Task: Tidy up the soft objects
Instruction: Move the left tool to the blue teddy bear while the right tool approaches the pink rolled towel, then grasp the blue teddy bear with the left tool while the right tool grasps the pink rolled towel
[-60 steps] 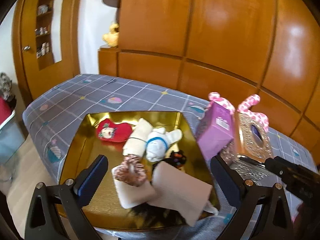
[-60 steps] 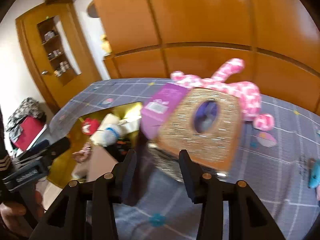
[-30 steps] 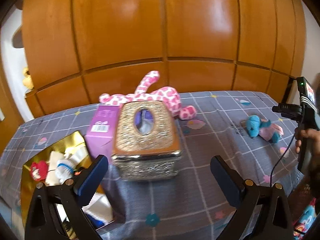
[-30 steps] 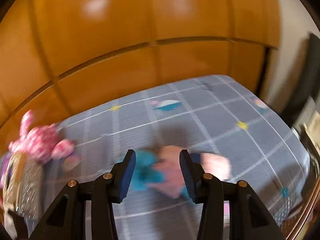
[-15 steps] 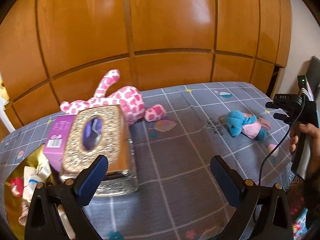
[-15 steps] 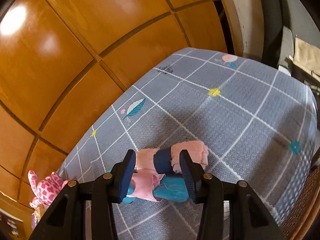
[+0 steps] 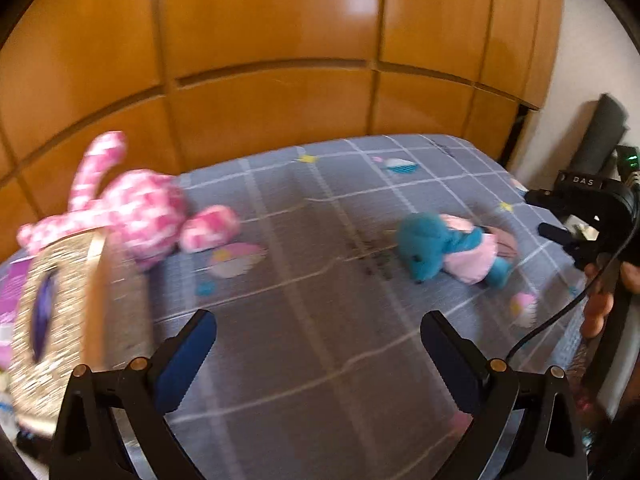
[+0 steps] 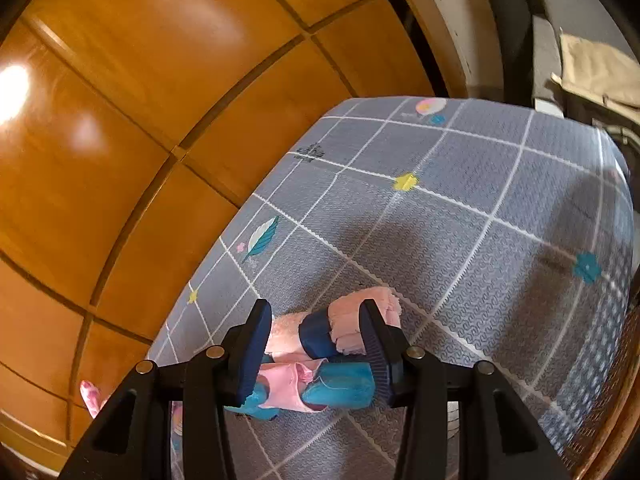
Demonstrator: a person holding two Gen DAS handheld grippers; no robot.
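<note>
The teal plush toy (image 7: 440, 250) in its pink dress lies on the grey checked bedspread (image 7: 320, 340), over toward the right side of the bed in our left wrist view, and pressed against it on the far side is a rolled pink towel (image 8: 360, 320) with a dark blue band. Well apart from these, at the left, we see the pink spotted plush (image 7: 136, 208) lying by the wooden wall panelling (image 7: 280, 60), with the glittery tissue box (image 7: 60, 320) just in front of it (blurred, so its details escape us). Nothing stands between either gripper and the teal toy. Against the picture from half a second ago, the tissue box has slid further to the left edge of the left wrist view and the teal toy sits nearer the middle; in the right wrist view the towel and toy lie much as they did. Our left gripper (image 7: 318, 340) has its fingers spread wide over bare bedspread, holding nothing. Our right gripper (image 8: 316, 344), held by a hand (image 7: 600, 304), has its fingers partly apart, straddling the towel and the toy below; whether the pads press on them we cannot tell.
</note>
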